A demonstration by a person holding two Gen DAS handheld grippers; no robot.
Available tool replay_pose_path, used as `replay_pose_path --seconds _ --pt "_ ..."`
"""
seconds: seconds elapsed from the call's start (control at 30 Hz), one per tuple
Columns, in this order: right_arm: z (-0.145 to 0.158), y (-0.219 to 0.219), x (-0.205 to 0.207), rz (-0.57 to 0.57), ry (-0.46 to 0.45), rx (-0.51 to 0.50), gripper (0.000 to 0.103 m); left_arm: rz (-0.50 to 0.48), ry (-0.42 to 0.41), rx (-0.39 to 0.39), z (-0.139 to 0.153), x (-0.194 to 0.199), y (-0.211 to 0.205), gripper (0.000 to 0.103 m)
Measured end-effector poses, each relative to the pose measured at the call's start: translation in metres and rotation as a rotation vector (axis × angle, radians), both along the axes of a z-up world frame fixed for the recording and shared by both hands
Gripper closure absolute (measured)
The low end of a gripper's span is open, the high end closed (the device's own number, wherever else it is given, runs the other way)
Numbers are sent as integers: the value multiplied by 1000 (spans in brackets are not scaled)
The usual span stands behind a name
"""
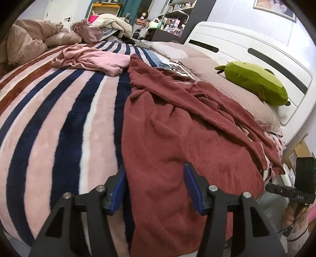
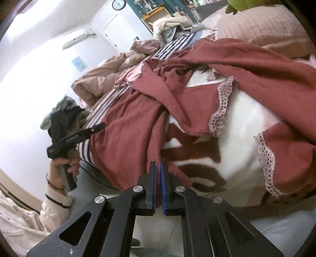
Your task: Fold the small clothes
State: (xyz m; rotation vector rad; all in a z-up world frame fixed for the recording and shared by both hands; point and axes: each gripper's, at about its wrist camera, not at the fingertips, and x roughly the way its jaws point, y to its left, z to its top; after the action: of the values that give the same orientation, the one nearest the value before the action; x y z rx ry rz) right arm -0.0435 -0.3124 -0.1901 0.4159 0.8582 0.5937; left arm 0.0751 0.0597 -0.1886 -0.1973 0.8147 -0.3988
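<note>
A dark red garment (image 1: pixel 177 126) with lace trim lies crumpled over the near right part of the bed; in the right wrist view (image 2: pixel 134 126) its lace edges (image 2: pixel 223 106) show. My left gripper (image 1: pixel 155 174) is open, its blue pads straddling the garment's near left edge at the bed's front. My right gripper (image 2: pixel 158 168) is shut on the garment's hem at the bed's edge. The left gripper also shows in the right wrist view (image 2: pixel 79 136), held in a hand. A pink garment (image 1: pixel 92 59) lies bunched farther back on the bed.
A striped fleece blanket (image 1: pixel 59 122) covers the bed. A green plush toy (image 1: pixel 254 83) lies on pillows against the white headboard (image 1: pixel 246 39). Bunched bedding (image 1: pixel 29 41) sits at the far left. Cluttered shelves (image 1: pixel 173 17) stand behind. The right gripper's body shows at right (image 1: pixel 302 178).
</note>
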Motion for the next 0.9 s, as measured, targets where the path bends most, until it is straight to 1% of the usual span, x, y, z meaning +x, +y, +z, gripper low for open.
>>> replay_pose_path --seconds 0.03,0.07,0.1,0.13,0.17,0.2,0.23,0.3,0.33,0.37,0.43,0.5,0.53,0.57,0.6,0.63,0.67,0.73,0.8,0.83,0.87,0.9 --pt "0 2 4 12 1 -19 102 1 0 3 0 0 -1 51" --pt "-1 7 7 21 1 -62 96 0 -1 7 0 0 -2 51" --pt "-4 15 13 38 17 -132 89 -1 -1 10 1 0 -2 51" --pt "-9 20 16 53 40 -175 79 -3 -1 11 1 -1 -3 51" --pt "-11 24 18 72 52 -197 79 -6 -1 13 2 -2 -3 51" --pt "-10 25 18 88 48 -198 77 -9 0 17 1 -3 -1 51" --pt "-10 23 19 104 61 -188 73 -10 1 18 1 -4 0 51" --pt "-14 20 20 145 121 -185 67 -7 5 10 -1 -5 3 51" --pt "-17 20 21 159 145 -198 62 -6 6 3 -2 -6 4 52" --pt "-21 19 21 172 170 -204 60 -4 7 -3 -2 -5 4 52" --pt "-34 18 25 170 230 -195 48 -3 6 4 -2 -5 3 51" --pt "-41 19 29 169 277 -201 46 -4 4 16 -1 -5 0 51" --pt "-41 19 29 168 272 -184 44 -4 3 15 -1 -5 0 51" --pt "-37 17 28 170 250 -107 44 -5 4 11 -1 -5 1 51" --pt "-33 14 27 174 229 -9 44 -4 5 4 -2 -4 0 52" --pt "-31 12 25 170 212 78 48 -4 7 -2 -2 -4 1 52" --pt "-29 10 23 162 192 138 56 -3 7 -7 -2 -4 2 52" --pt "-27 7 18 141 149 201 64 -1 7 -9 -2 -4 2 52" --pt "-31 7 15 77 133 207 67 1 7 -8 -2 -4 2 51" --pt "-34 6 13 45 125 219 74 2 6 -10 -2 -4 3 51" --pt "-39 6 11 16 116 257 82 4 6 -12 -2 -4 4 51" --pt "-46 6 8 -16 116 310 85 7 7 -15 -2 -4 4 51"
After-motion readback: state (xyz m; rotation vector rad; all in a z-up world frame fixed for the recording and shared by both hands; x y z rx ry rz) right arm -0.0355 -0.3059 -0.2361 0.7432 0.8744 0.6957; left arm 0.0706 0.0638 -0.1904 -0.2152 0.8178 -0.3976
